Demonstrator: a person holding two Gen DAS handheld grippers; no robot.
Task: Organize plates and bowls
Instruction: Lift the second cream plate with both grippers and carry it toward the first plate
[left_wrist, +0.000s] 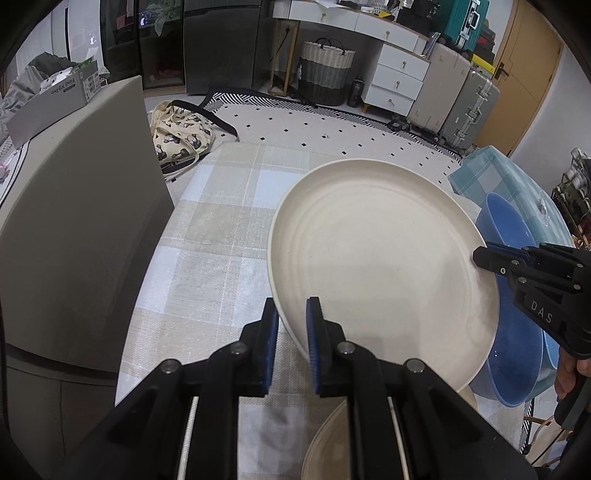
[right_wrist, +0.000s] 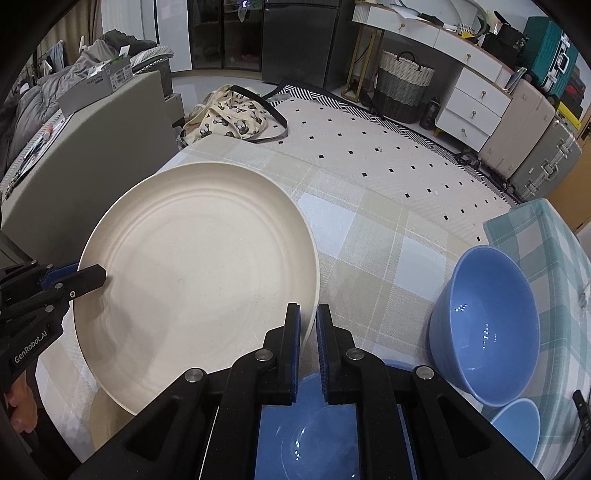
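A large cream plate (left_wrist: 384, 266) (right_wrist: 195, 273) hangs tilted above the plaid tablecloth, held by two opposite rims. My left gripper (left_wrist: 291, 321) is shut on its near-left rim, and it shows at the left edge of the right wrist view (right_wrist: 99, 275). My right gripper (right_wrist: 308, 325) is shut on the opposite rim and comes in from the right in the left wrist view (left_wrist: 480, 258). A second cream plate (left_wrist: 325, 443) (right_wrist: 107, 417) lies on the table below. A blue bowl (right_wrist: 487, 325) (left_wrist: 506, 221) sits tilted at the right, and another blue bowl (right_wrist: 314, 435) lies under my right gripper.
The table (right_wrist: 388, 258) wears a beige and blue plaid cloth. A third blue bowl (right_wrist: 517, 424) is at the lower right. A grey padded seat back (left_wrist: 74, 221) stands close on the left. A teal checked cover (right_wrist: 546, 240) rises at the right. Beyond lie a rug, a bag and drawers.
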